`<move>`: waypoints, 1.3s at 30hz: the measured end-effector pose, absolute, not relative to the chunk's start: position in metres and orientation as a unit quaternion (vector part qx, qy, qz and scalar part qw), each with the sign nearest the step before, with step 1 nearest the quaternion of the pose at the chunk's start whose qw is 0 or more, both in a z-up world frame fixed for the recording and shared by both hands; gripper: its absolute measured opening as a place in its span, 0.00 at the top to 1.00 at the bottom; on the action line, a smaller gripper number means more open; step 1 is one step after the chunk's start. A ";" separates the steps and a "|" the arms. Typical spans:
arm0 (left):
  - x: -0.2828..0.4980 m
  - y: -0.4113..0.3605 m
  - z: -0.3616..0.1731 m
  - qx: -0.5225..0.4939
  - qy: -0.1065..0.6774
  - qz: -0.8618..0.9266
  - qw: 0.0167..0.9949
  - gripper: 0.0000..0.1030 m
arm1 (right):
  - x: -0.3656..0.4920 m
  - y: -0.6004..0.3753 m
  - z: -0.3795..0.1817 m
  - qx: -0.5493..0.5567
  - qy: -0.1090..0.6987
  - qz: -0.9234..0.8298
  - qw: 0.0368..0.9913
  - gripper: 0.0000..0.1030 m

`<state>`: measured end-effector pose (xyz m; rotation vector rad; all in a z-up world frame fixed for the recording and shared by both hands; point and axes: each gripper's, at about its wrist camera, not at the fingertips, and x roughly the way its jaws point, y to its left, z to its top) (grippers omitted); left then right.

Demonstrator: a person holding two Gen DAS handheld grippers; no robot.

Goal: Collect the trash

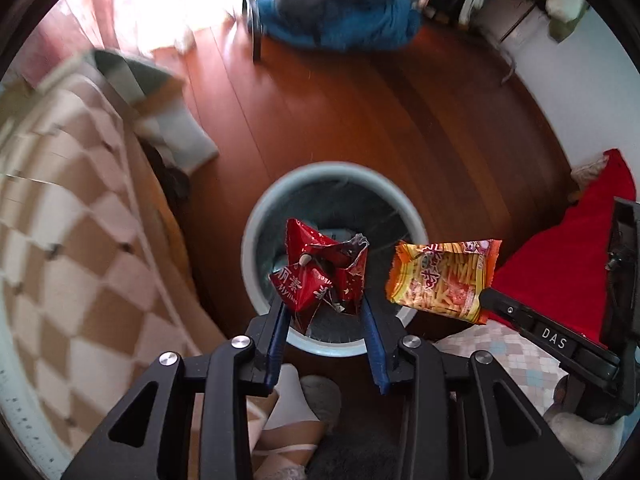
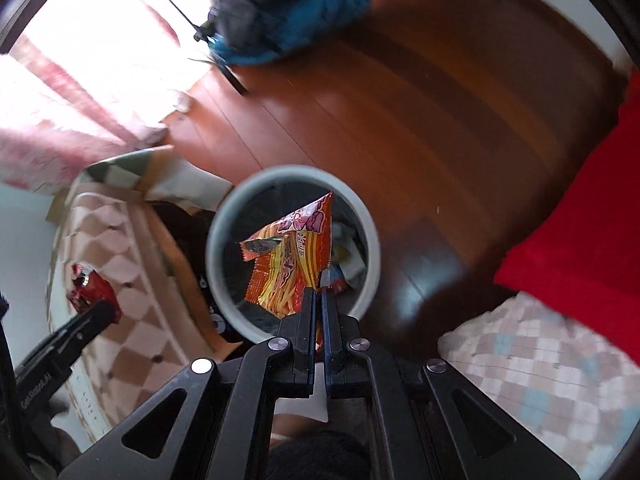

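A round grey trash bin (image 1: pixel 256 220) stands on the wooden floor below both grippers; it also shows in the right wrist view (image 2: pixel 372 236). My left gripper (image 1: pixel 322 300) has its fingers spread, and a crumpled red snack wrapper (image 1: pixel 320 276) sits between their tips over the bin's mouth. My right gripper (image 2: pixel 319 280) is shut on an orange snack packet (image 2: pixel 292 264) and holds it above the bin. In the left wrist view the orange packet (image 1: pixel 444 280) hangs just right of the bin. The red wrapper shows at the left of the right wrist view (image 2: pixel 90 288).
A sofa with a brown-and-white checked cover (image 1: pixel 80 240) lies to the left. A red cloth (image 2: pixel 580 220) and a checked cushion (image 2: pixel 540 368) lie to the right. A blue heap (image 1: pixel 340 16) and a chair leg (image 1: pixel 256 36) stand at the far end of the floor (image 1: pixel 360 112).
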<state>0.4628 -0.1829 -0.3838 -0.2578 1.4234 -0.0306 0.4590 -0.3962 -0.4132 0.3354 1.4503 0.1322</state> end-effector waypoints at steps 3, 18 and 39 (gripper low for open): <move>0.476 -0.186 -0.408 -0.109 0.666 -0.003 0.738 0.34 | 0.469 -0.391 -0.449 0.163 0.675 0.054 0.718 0.98; 0.475 -0.164 -0.417 -0.084 0.669 0.055 0.736 0.02 | 0.477 -0.351 -0.484 0.074 0.709 0.060 0.698 0.00; 0.374 -0.169 -0.249 -0.079 0.586 0.038 0.805 0.02 | 0.395 -0.366 -0.290 0.062 0.624 0.097 0.773 0.00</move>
